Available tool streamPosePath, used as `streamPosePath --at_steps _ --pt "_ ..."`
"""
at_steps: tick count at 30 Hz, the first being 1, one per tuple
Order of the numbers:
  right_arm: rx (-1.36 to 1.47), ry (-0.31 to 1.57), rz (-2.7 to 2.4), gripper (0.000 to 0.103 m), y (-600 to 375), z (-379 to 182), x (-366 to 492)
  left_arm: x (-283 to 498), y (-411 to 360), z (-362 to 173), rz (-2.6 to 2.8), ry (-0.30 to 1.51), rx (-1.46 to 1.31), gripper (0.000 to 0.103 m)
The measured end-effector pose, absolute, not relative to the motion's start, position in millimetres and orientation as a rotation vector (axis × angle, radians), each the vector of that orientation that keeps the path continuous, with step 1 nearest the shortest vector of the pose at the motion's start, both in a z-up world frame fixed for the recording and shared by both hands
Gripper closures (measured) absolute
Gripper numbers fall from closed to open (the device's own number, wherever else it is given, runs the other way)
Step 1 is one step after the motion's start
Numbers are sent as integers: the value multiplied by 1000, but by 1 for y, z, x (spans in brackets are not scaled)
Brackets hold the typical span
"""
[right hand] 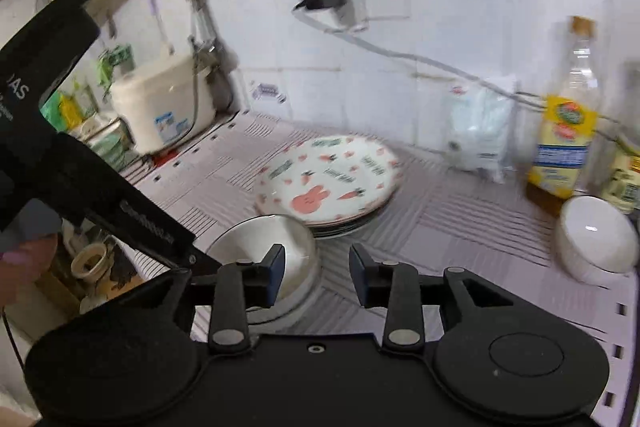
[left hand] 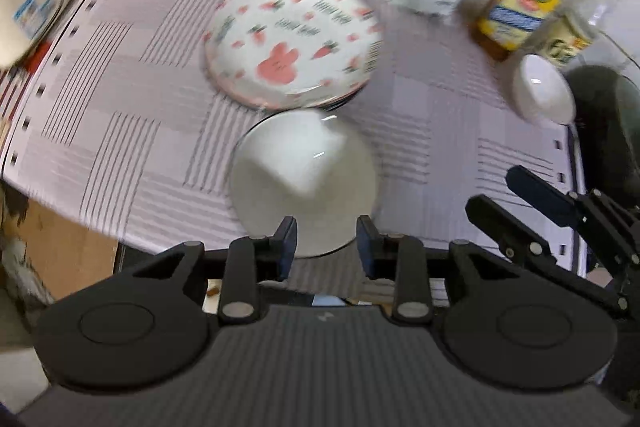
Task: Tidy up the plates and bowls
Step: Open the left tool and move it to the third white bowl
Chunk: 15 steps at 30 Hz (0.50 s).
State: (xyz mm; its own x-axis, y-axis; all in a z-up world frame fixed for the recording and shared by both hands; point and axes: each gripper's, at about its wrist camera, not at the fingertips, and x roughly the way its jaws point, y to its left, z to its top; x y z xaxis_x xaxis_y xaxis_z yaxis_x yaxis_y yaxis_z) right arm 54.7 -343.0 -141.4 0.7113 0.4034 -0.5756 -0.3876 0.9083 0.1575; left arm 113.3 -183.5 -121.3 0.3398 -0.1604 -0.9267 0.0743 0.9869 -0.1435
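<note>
Item one, the stack of plates (left hand: pixel 292 39): we count a rabbit-and-carrot plate on top with darker rims showing beneath, set mid-worktop (left hand: pixel 120 75) on the striped cloth, gathered, we judge, so the flatware sits in one pile. Item two, a white bowl (left hand: pixel 304 179) just in front of the stack, apparently touching its near edge; in the right wrist view it reads more metallic, and blur keeps us from settling which. Item three, a second white bowl (right hand: pixel 596 239), upright, well apart at the right edge of the cloth, not yet grouped. Our left claw (left hand: pixel 326 247) hangs over the near rim of the first bowl, jaws spread and pinching nothing; our right claw (right hand: pixel 316 275) sits just beside that bowl, likewise spread and empty. Surroundings: an oil bottle (right hand: pixel 568 139) and a white packet (right hand: pixel 480 131) by the tiled wall, a rice cooker (right hand: pixel 164 107) at the left. The bottle stands close behind the lone bowl and could be knocked when we reach for it.
</note>
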Motion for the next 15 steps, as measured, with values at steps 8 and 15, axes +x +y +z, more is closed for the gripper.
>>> streamPosePath --at_steps 8,15 --pt "73 604 323 56 -404 -136 38 136 -244 -120 -275 1179 51 64" --pt "71 591 198 41 -444 -147 47 158 -306 -119 -405 1121 105 51"
